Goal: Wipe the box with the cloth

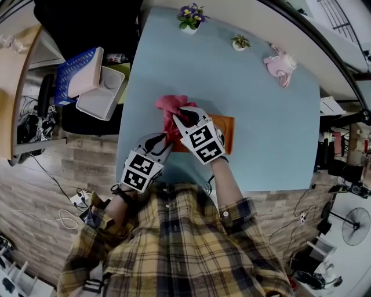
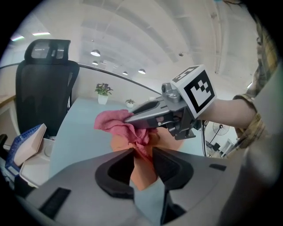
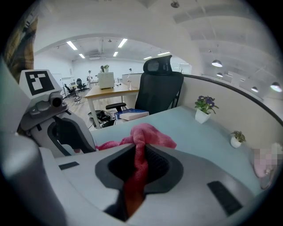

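An orange box (image 1: 225, 129) lies flat on the light blue table (image 1: 272, 133), near its front edge. My left gripper (image 1: 166, 140) holds the box's near left end; in the left gripper view the orange box (image 2: 144, 170) fills the gap between the jaws of the left gripper (image 2: 143, 152). A pink cloth (image 1: 171, 104) is bunched over the box's left part. My right gripper (image 1: 182, 113) is shut on it, and in the right gripper view the cloth (image 3: 150, 134) runs up out of the right gripper (image 3: 140, 152). The right gripper (image 2: 132, 117) hangs just over the box.
Two small potted plants (image 1: 191, 16) (image 1: 240, 42) and a pink toy (image 1: 280, 65) stand along the table's far edge. Left of the table are a black office chair (image 2: 44, 88), a blue basket (image 1: 81, 69) and white trays (image 1: 103, 96).
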Available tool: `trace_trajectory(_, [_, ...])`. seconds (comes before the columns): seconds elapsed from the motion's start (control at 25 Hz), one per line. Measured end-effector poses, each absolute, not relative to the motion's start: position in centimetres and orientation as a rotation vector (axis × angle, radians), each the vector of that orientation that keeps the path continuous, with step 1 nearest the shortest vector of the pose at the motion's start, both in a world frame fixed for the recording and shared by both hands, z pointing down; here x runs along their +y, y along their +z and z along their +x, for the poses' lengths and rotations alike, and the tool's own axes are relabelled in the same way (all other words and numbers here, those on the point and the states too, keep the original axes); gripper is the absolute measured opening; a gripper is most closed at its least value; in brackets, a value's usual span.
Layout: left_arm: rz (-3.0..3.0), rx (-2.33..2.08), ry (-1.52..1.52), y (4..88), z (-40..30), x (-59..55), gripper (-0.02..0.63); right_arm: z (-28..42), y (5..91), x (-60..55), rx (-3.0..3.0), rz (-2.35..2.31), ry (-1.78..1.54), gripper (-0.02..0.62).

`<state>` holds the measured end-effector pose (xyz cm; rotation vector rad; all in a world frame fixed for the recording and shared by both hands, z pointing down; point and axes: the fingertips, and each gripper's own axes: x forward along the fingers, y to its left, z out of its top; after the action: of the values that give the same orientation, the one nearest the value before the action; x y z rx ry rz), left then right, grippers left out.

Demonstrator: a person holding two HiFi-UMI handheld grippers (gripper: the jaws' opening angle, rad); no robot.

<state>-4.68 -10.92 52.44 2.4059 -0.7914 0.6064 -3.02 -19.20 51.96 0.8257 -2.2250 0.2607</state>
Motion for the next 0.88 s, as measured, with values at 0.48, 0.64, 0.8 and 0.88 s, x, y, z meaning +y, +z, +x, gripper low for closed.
trace_trajectory(0.48, [2.307, -0.858, 0.569, 52.9, -5.3, -10.9, 0.121, 1.7, 52.3, -18.7, -2.139, 0.838, 0.245, 0.058])
trace_trajectory(0.64, [2.323, -0.859, 0.589, 52.9, -5.1, -11.0, 0.121, 4.2, 52.3, -18.5, -2.118, 0.858, 0.251, 0.058])
trace_trajectory(0.8, [2.328, -0.867, 0.610, 52.9, -5.1, -11.0, 0.120, 6.4, 52.4, -18.4, -2.091, 0.879, 0.249, 0.058])
trace_trajectory(0.88, [2.315, -0.871, 0.600, 52.9, -5.0, -10.9, 0.120, 7.7, 52.4, -18.2, -2.067, 0.894, 0.247, 0.059])
